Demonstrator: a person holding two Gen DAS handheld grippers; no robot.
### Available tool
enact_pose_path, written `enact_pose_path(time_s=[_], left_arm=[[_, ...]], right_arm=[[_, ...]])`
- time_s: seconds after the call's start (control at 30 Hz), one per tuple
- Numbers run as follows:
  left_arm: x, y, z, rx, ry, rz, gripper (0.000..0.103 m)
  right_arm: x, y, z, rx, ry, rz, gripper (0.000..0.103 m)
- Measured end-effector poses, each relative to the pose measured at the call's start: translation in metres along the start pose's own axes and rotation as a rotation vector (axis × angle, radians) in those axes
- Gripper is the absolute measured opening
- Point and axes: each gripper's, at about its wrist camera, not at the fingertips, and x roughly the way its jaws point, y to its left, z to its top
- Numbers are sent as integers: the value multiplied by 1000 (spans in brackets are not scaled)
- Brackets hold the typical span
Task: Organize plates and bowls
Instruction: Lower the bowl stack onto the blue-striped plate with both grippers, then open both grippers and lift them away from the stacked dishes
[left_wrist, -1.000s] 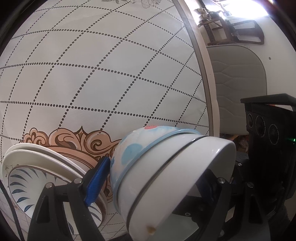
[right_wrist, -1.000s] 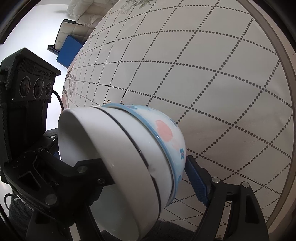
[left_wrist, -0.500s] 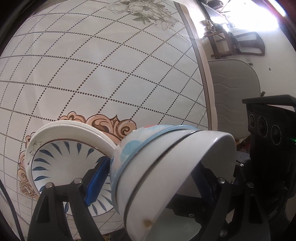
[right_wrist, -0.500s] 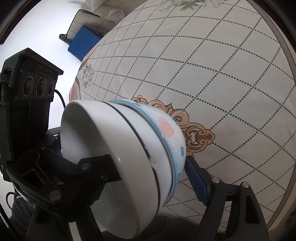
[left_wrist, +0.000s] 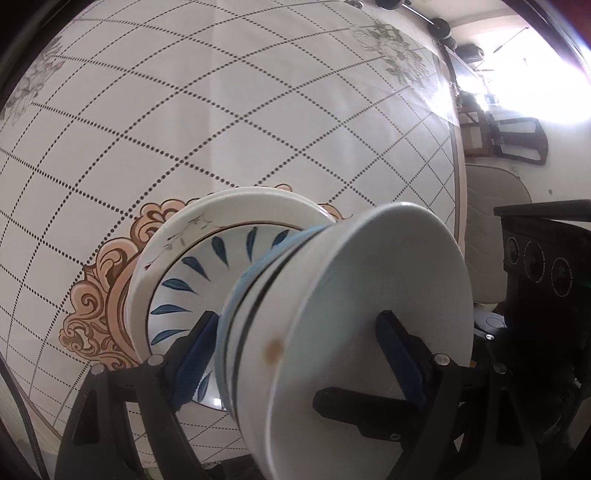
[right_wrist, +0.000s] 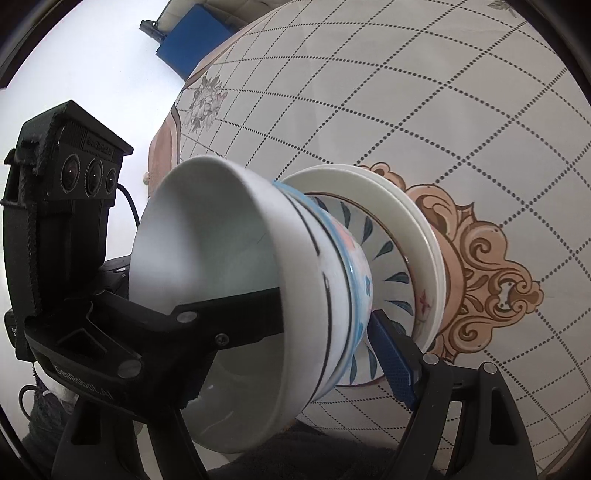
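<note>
We see three nested bowls clamped from both sides between our left gripper and right gripper, over stacked plates on the table, innermost bowl empty.

A stack of bowls, held between both grippers, hangs over a stack of plates resting on the tabletop.

Three nested bowls, three stacked plates, two grippers.
</note>
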Motion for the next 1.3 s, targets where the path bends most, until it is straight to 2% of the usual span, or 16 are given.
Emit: enact_pose_path(time_s=[0.17,0.4,0.73,1.03,1.1,1.17,1.3], left_arm=[[11,27,-3,-46,-15,-7,85],[15,26,-7,-10,-42,8,84],[27,28,-13,-57,-34,-43,85],[25,27,-18,-69,-58,-28,85],[21,26,-24,-64,-67,-11,84],[15,21,-29,-53,-88,38,83],[-7,12,-43,-34,-159,161,83]], right_arm=[[30,8,9,-22,24,-47,82],[44,20,8,-87,19,-125,82],[31,9,-4,-115,33,-187,82],[30,10,-9,-109,34,-186,81],[30,11,-11,-102,37,-187,81],[27,13,-16,-103,33,-200,81],[15,23,-28,-134,-4,-311,81]])
